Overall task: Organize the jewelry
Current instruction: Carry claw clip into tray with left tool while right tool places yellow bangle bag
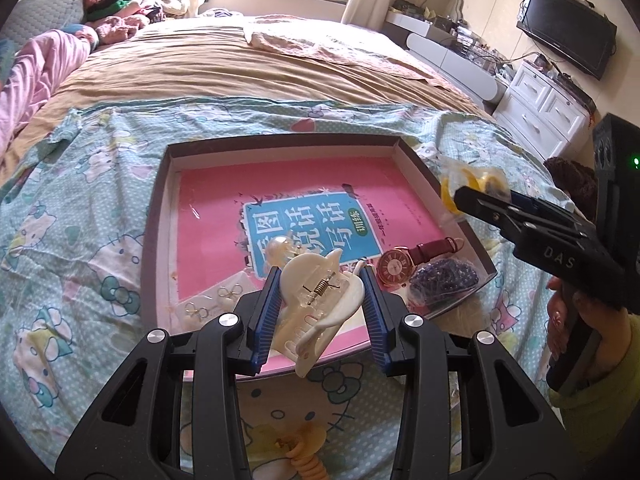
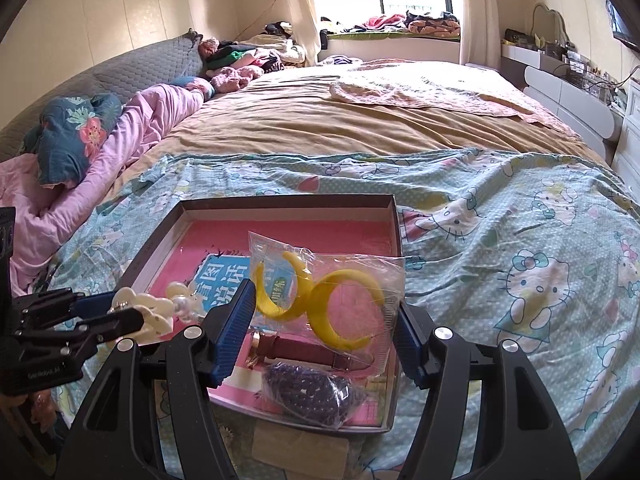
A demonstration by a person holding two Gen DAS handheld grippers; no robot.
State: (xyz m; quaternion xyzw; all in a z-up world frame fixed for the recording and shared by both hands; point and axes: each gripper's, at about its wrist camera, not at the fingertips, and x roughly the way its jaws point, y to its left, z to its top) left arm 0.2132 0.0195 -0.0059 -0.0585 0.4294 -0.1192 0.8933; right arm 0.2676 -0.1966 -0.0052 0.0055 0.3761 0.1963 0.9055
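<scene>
Jewelry sits partly in the shallow box (image 1: 160,216) on the bed's cartoon-cat sheet (image 1: 80,208), and partly in your two tools. Your left tool (image 1: 320,304) is clamped on a cream hair claw (image 1: 316,300), its blue pads pressing the clip's two sides, and holds it above the box's near edge. Your right tool (image 2: 326,320) grips a clear bag with two yellow crescent earrings (image 2: 320,300), the plastic stretched between its pads, above the box's near right corner. Inside the box a pink book (image 1: 224,200) covers the bottom. On it, at the near right corner, lie a watch with a dark red strap (image 1: 404,264) and, just beside it, a clear bag of dark purple beads (image 1: 444,280). Near the left side of the near edge rests a small card of earrings (image 1: 212,304). A pale, shell-like hair clip (image 1: 280,250) shows just past the held claw; whether it touches the book you cannot tell. Your hand (image 1: 576,320) wraps the right tool's handle.
</scene>
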